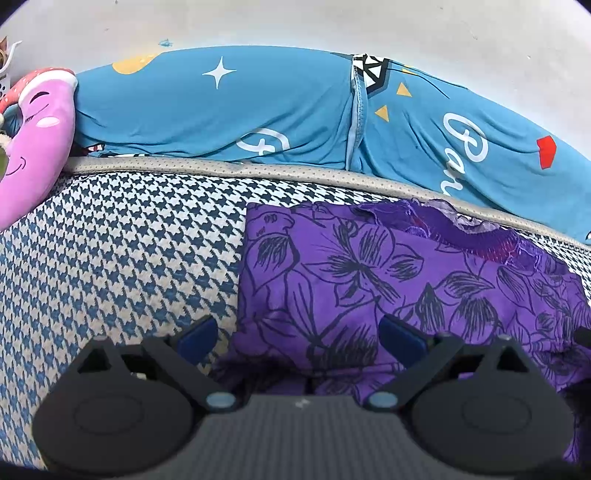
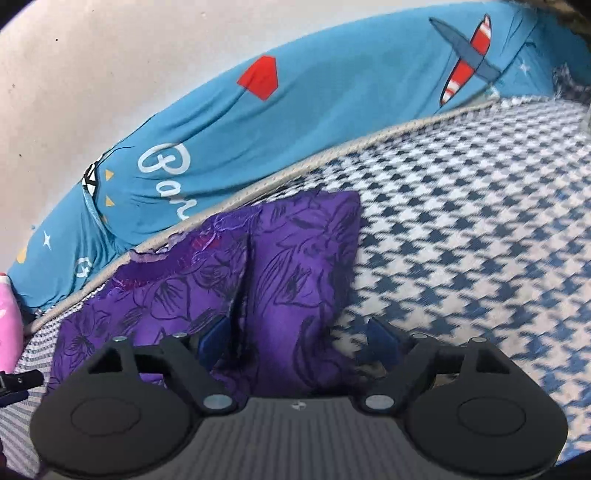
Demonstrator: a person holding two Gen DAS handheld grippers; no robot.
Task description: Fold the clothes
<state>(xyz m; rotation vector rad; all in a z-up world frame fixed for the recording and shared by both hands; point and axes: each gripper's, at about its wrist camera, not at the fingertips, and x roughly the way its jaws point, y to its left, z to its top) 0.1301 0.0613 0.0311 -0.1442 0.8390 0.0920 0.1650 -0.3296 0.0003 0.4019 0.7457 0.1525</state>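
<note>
A pink plush toy lies at the far left edge of the houndstooth mattress, against a blue printed sheet bunched along the white wall. The left gripper stands with both blue fingers spread wide, nothing between them; its left finger is over bare mattress, its right finger over the purple floral garment. The garment lies flat on the mattress, partly folded, its neckline toward the grey piping at the mattress edge. In the right wrist view, a folded panel of the garment overlaps the main body along a lengthwise crease. The right gripper is likewise spread apart and grips nothing, its left finger over the purple cloth, its right finger over bare houndstooth.
</note>
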